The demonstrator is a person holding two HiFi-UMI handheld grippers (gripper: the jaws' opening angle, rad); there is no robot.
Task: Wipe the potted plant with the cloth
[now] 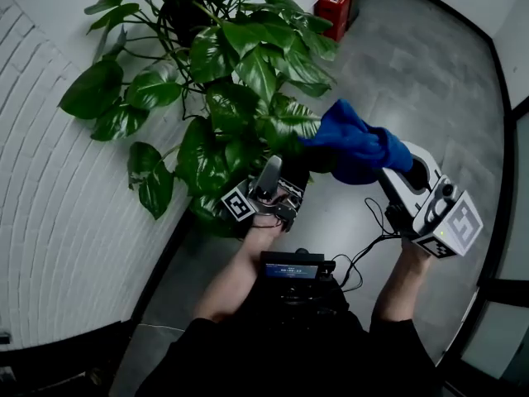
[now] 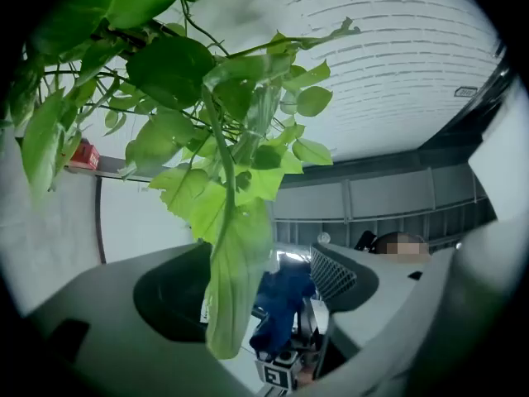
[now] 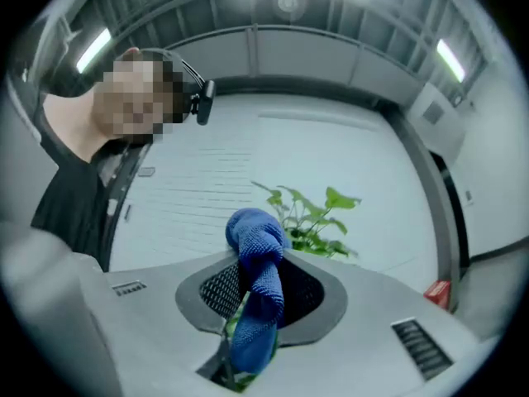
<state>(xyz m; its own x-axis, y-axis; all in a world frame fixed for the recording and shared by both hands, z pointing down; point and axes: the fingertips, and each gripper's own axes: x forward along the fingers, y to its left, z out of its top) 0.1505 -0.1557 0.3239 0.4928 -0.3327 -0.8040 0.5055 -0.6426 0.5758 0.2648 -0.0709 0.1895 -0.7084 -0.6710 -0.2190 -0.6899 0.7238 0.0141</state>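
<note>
The potted plant (image 1: 240, 73) spreads broad green leaves from a dark pot (image 1: 183, 11) by the wall. My right gripper (image 1: 398, 170) is shut on a bunched blue cloth (image 1: 355, 143), which presses against a leaf at the plant's right edge. In the right gripper view the cloth (image 3: 258, 296) fills the jaws, with a sliver of green leaf (image 3: 235, 325) beside it. My left gripper (image 1: 270, 172) sits under the lower leaves, pointing up. Its jaws stand apart, and a long leaf (image 2: 235, 263) hangs between them without being pinched. The cloth (image 2: 281, 304) shows beyond it.
A white brick wall (image 1: 50, 222) runs along the left, close behind the plant. A red box (image 1: 333, 7) stands on the grey floor (image 1: 397, 64) at the back. A small device (image 1: 291, 270) with cables hangs at the person's chest.
</note>
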